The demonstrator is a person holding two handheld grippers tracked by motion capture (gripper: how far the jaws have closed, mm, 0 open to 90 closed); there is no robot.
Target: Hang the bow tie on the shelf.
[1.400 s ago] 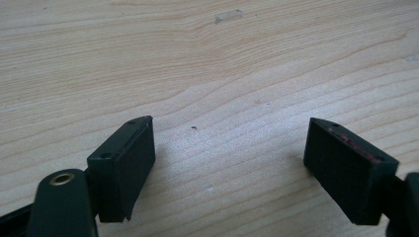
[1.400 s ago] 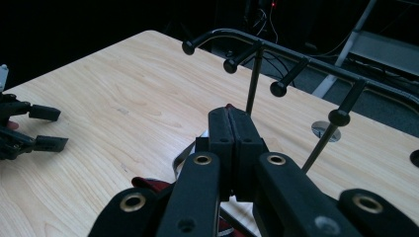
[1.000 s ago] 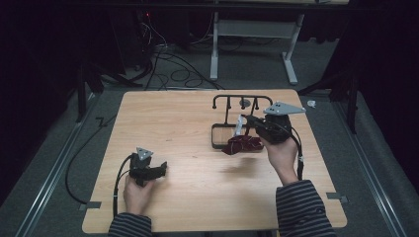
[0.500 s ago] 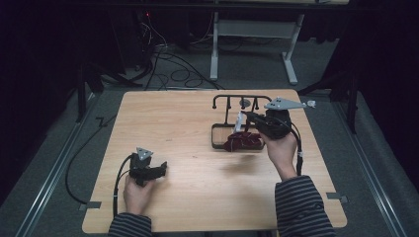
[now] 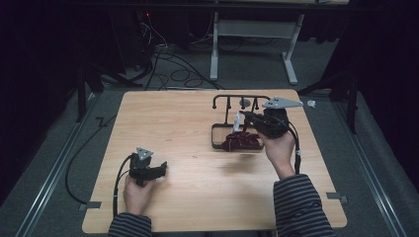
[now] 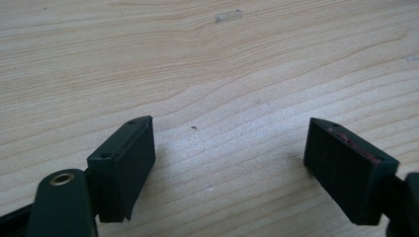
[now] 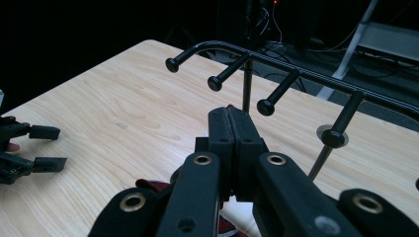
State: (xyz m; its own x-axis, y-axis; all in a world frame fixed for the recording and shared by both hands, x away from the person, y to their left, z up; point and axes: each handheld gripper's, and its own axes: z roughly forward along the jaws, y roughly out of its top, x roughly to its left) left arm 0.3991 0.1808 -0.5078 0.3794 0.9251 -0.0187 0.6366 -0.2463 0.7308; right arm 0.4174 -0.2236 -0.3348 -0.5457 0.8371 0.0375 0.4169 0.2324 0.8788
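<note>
The table is pale wood with a smooth, matt top and fine wavy grain. On it, towards the far right, the rack looks like thin black metal rod with a slight sheen, its pegs ending in rounded knobs. Dark red cloth lies soft and crumpled at the rack's base. The left gripper has matt black plastic-looking pads; the right gripper shows brass-coloured rivets. Striped knit sleeves cover both forearms.
</note>
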